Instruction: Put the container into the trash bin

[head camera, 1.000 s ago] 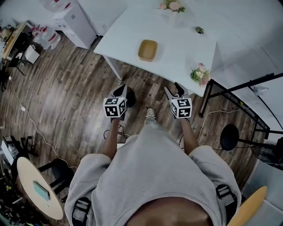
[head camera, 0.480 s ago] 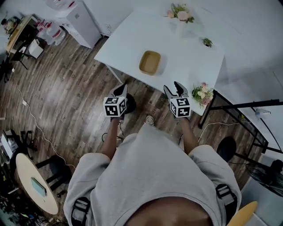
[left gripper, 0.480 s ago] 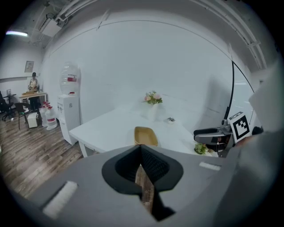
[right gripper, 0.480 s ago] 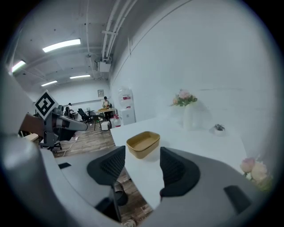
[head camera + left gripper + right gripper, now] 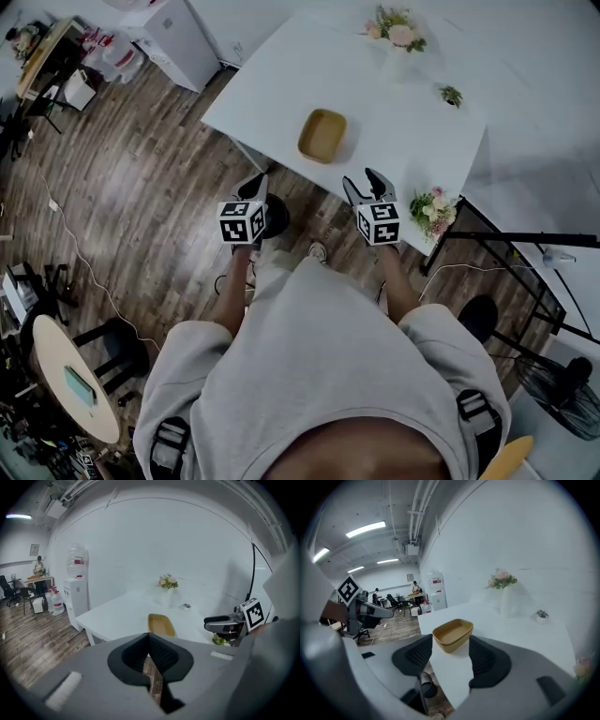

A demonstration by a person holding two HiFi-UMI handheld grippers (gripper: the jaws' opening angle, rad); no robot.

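Change: the person has stepped closer to the table (image 5: 403, 112), and both tongs are nearer its front edge than a second ago. The pick-up has not begun; a reach looks due next.
Item: container (image 5: 322, 135), tan, on the table, untouched.
Item: left tongs (image 5: 256, 186), together, holding nothing.
Item: right tongs (image 5: 364, 184), wide apart, empty, aimed at the container but short of it.
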